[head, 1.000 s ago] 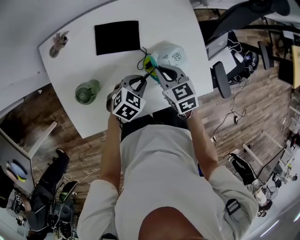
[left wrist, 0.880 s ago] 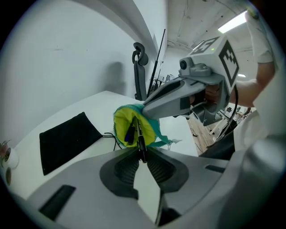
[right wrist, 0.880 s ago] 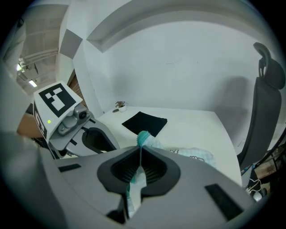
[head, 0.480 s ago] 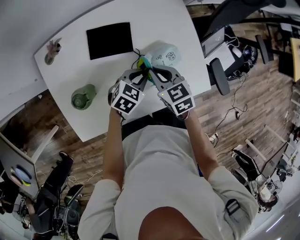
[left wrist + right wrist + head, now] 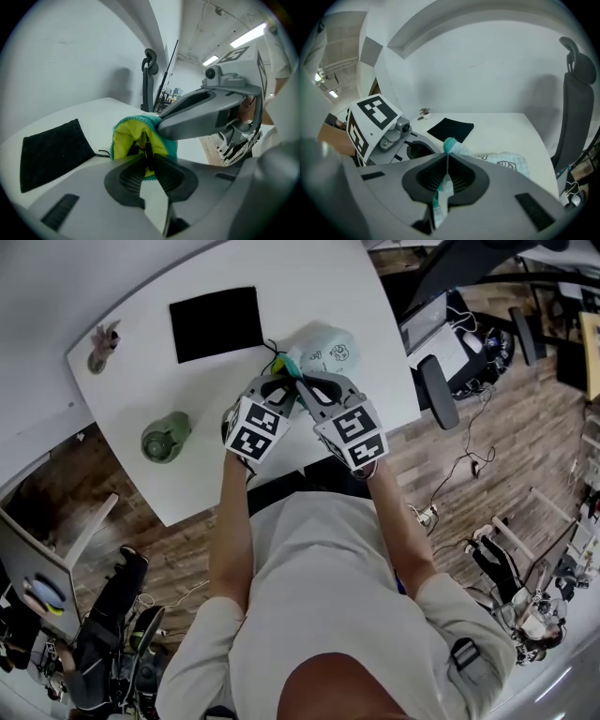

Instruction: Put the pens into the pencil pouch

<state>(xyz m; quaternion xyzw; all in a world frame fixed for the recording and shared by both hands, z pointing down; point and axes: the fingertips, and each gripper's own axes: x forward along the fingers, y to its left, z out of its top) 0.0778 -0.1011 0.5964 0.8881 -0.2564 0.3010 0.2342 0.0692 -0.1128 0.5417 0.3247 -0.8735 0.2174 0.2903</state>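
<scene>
Drawn in since a second ago, the left gripper (image 5: 149, 164) now sits closer to the right gripper (image 5: 446, 159) and to the pouch's mouth. Its jaws are clamped on a dark pen (image 5: 146, 147), whose far end pokes into the yellow-lined, teal-edged opening of the pencil pouch (image 5: 124, 140). The right gripper's jaws are pressed together on the teal rim of that same pouch, holding the edge up. The rest of the pouch, pale with small cartoon prints, lies beyond on the white table (image 5: 328, 296). Further left on the table are a flat black cloth (image 5: 216, 322), a green bottle (image 5: 167, 439) near the front edge, and a small potted plant (image 5: 98, 345) at the far corner.
</scene>
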